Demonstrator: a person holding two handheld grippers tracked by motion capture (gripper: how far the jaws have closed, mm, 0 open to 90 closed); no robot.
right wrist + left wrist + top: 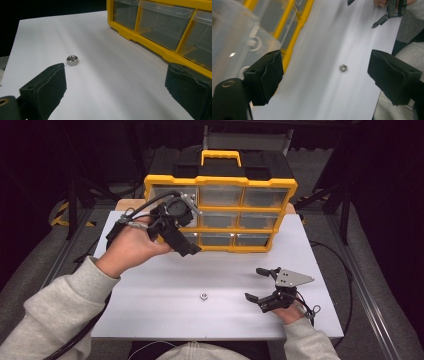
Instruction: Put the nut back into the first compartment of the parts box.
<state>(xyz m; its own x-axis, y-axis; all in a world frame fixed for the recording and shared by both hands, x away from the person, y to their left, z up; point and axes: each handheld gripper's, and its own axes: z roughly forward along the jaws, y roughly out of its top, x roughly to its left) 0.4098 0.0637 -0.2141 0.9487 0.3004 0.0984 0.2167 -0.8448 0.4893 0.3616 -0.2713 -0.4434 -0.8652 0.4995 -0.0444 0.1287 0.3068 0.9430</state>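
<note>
A small steel hex nut point(203, 295) lies flat on the white tabletop point(165, 320), near its front edge. My left gripper point(184, 240) hovers at the lower left drawers of the yellow organizer point(220, 182). In the left gripper view its jaws point(325, 75) stand wide apart with nothing between them, and the nut point(343, 68) lies on the table beyond. My right gripper point(253, 283) rests low at the front right, open and holding nothing. In the right gripper view the nut point(72, 60) sits just past the left jaw of the right gripper point(115, 87).
The organizer's yellow frame point(150, 40) and clear drawers stand at the back of the table, topped by a black lid and yellow handle point(220, 156). A blurred clear drawer front point(234, 37) is close to the left jaw. Dark floor and frame rails surround the table.
</note>
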